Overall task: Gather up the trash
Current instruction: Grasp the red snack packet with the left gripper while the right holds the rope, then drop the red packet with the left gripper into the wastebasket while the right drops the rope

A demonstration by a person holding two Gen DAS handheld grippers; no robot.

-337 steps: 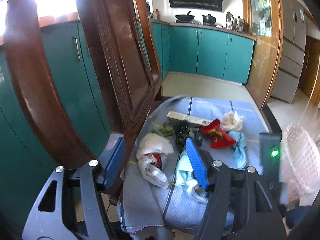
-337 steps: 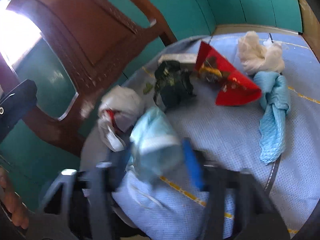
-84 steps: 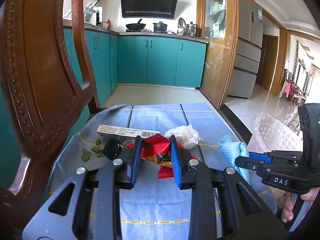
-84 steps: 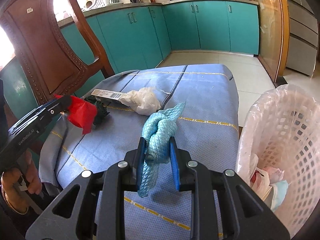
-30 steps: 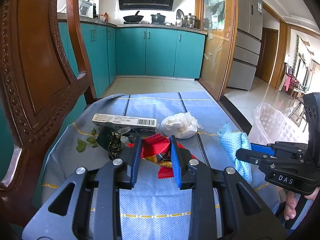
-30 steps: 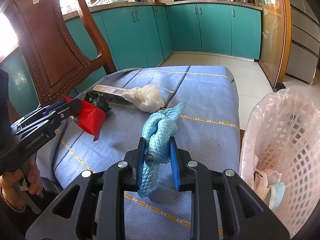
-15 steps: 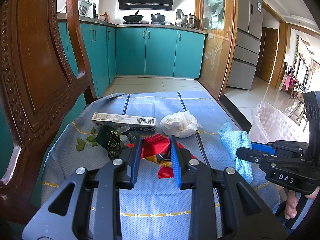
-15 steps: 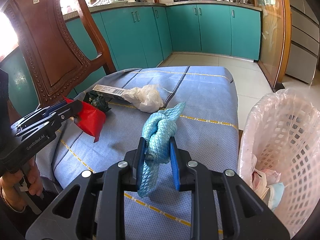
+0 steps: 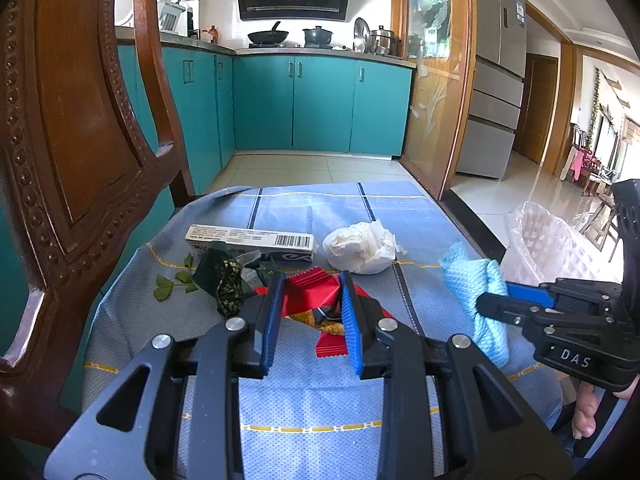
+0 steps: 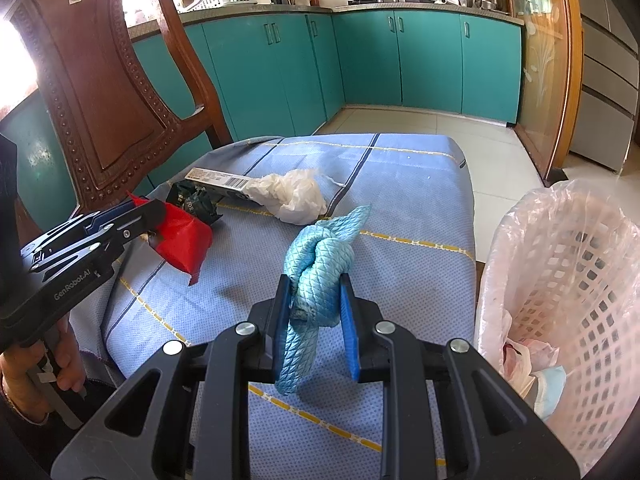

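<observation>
Carrying, judged as the step in hand, with 2 pieces of trash lifted at once.

Left wrist view: left gripper (image 9: pixel 312 312) with jaws pinching a crumpled red foil snack wrapper (image 9: pixel 316 294), held clear above the blue striped cloth on the table (image 9: pixel 320 400). Beyond it on the cloth: a long white cardboard box with a barcode (image 9: pixel 248 237), a dark green crumpled wrapper (image 9: pixel 224 280), a small green leafy sprig (image 9: pixel 174 283), a white crumpled tissue wad (image 9: pixel 360 252). Off the table's right edge, a white lattice plastic waste basket with a thin pink liner (image 9: pixel 536 248).

Right wrist view: right gripper (image 10: pixel 316 312) with jaws pinching a knotted light-blue waffle-weave rag (image 10: pixel 320 268), its tail hanging down. Basket just right of the table, some trash already inside.

Next move, likely: swing right over the basket rim, spread the jaws, drop the rag clear of the liner's edge; wrapper after it.
</observation>
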